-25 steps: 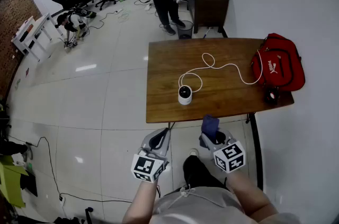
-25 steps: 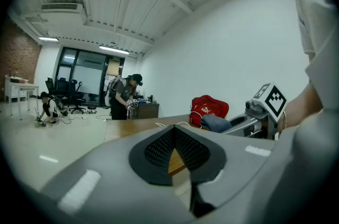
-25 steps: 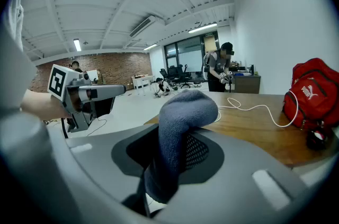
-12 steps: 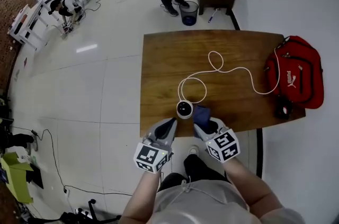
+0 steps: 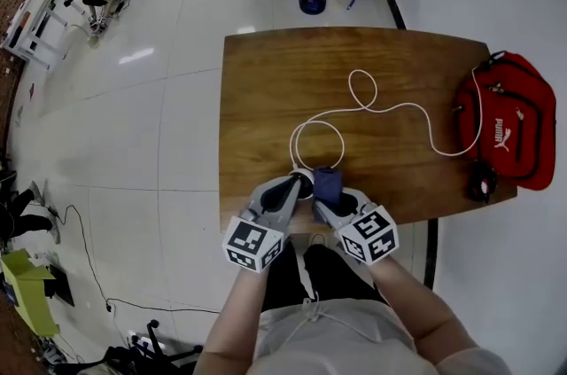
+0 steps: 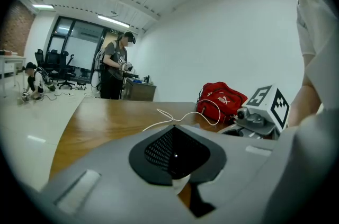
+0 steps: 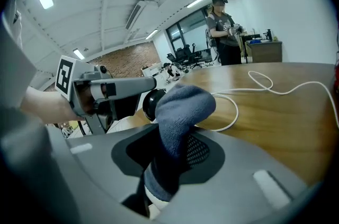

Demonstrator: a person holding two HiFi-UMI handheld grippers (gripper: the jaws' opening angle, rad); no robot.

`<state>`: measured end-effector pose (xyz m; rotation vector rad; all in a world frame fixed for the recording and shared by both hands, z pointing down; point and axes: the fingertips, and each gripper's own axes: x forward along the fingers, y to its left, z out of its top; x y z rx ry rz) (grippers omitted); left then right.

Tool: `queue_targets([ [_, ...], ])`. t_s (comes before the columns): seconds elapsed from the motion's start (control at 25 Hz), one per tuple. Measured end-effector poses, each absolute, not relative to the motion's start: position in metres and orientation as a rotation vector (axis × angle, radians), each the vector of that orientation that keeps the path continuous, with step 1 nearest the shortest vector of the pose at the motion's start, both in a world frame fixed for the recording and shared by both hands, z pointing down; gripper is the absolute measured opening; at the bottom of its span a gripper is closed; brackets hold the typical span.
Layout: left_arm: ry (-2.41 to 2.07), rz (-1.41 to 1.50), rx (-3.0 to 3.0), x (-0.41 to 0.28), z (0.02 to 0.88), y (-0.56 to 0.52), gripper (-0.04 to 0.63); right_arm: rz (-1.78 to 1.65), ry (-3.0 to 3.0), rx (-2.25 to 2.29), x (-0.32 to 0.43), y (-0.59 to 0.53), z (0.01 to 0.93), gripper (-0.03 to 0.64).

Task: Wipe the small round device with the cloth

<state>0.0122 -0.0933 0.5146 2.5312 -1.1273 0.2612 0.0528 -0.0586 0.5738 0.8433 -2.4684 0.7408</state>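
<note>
Right claw grips cloth; left claw closed, empty. Both at near edge of wooden table, by device. Bag on table; pale tiled floor around.

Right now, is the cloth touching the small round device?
Cannot tell. In the right gripper view the cloth overlaps the device; no gap or contact shows.

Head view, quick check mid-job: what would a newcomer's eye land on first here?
The red bag at the right edge of the table stands out most against the brown wood, and a white cable loops from near it toward the small round device by the front edge. There the right gripper holds a blue cloth beside the device, with the shut left gripper on its other side.
</note>
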Motion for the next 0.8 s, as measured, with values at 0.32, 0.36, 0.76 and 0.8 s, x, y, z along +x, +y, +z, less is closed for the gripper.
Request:
queue_targets([
  [0.32, -1.043, 0.155, 2.51, 0.011, 0.512, -0.095, 0.006, 0.944, -2.359, 0.743, 0.044, -0.048, 0.611, 0.11],
  [0.36, -1.034, 0.145, 2.508, 0.011, 0.512, -0.096, 0.006, 0.963, -2.342, 0.733, 0.044, -0.047, 0.616, 0.11],
  [0.76, -1.036, 0.2, 2.525, 0.011, 0.516, -0.095, 0.006, 0.831, -2.314, 0.759, 0.065, -0.07, 0.595, 0.112],
  [0.8, -1.041, 0.205, 2.522, 0.011, 0.517, -0.094, 0.006, 0.781, -2.341, 0.768, 0.066, -0.078, 0.584, 0.112],
])
